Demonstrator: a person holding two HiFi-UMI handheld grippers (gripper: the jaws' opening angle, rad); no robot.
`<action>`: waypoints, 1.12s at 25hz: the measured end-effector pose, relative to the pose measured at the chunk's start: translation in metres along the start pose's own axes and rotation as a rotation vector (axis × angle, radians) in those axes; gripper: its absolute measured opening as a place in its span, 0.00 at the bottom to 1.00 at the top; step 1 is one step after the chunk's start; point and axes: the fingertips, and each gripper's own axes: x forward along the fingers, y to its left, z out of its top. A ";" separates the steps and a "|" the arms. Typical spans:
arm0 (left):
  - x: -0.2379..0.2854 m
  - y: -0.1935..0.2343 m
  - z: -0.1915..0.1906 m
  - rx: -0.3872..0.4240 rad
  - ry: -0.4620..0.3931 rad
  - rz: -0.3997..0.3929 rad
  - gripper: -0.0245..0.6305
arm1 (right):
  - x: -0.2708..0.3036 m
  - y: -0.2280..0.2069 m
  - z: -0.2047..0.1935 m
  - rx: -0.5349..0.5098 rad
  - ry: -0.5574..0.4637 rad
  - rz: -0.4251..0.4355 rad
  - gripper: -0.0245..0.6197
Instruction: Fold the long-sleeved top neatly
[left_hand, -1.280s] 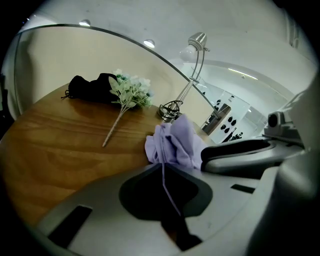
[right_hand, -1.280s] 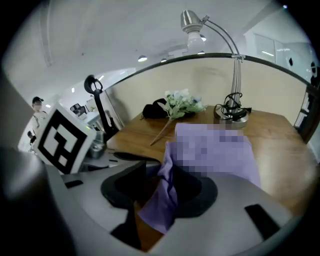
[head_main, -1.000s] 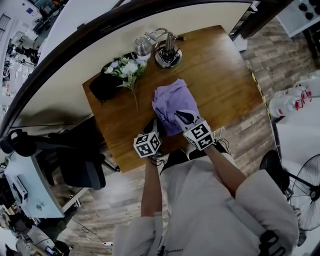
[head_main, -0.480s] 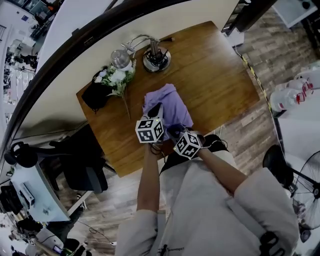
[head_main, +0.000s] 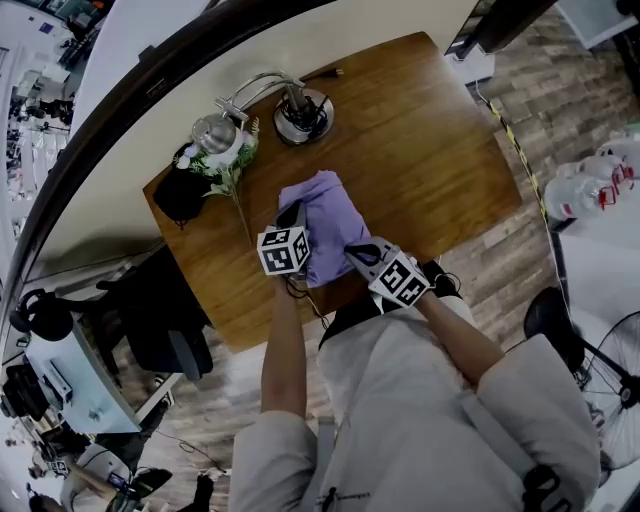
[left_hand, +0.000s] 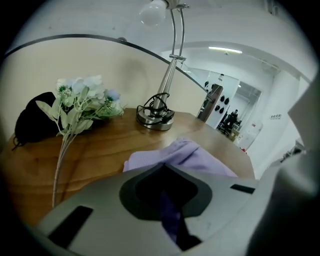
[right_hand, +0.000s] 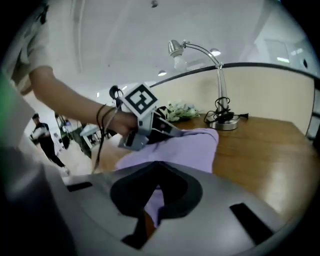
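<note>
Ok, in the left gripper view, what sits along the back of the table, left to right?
Black fabric item → bunch of white flowers → desk lamp base. The purple top lies nearer, in front of them.

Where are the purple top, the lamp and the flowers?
purple top (head_main: 325, 218), head view, middle of the folded cloth
lamp (head_main: 303, 116), head view, round base
flowers (left_hand: 85, 97), left gripper view, white blossoms

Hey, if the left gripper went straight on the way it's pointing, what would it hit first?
The folded lilac fabric top that the left gripper is shut on. Past it, likely the desk lamp's round metal base; depth is unclear.
</note>
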 end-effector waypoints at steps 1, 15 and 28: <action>0.001 0.001 -0.001 -0.004 0.008 -0.002 0.08 | -0.001 -0.008 -0.015 -0.056 0.045 -0.029 0.05; 0.002 0.009 -0.001 -0.052 0.009 -0.006 0.07 | -0.008 -0.017 -0.091 -0.018 0.345 -0.085 0.05; -0.053 -0.006 0.013 0.047 -0.157 -0.001 0.07 | -0.057 -0.014 -0.021 0.317 -0.061 -0.247 0.05</action>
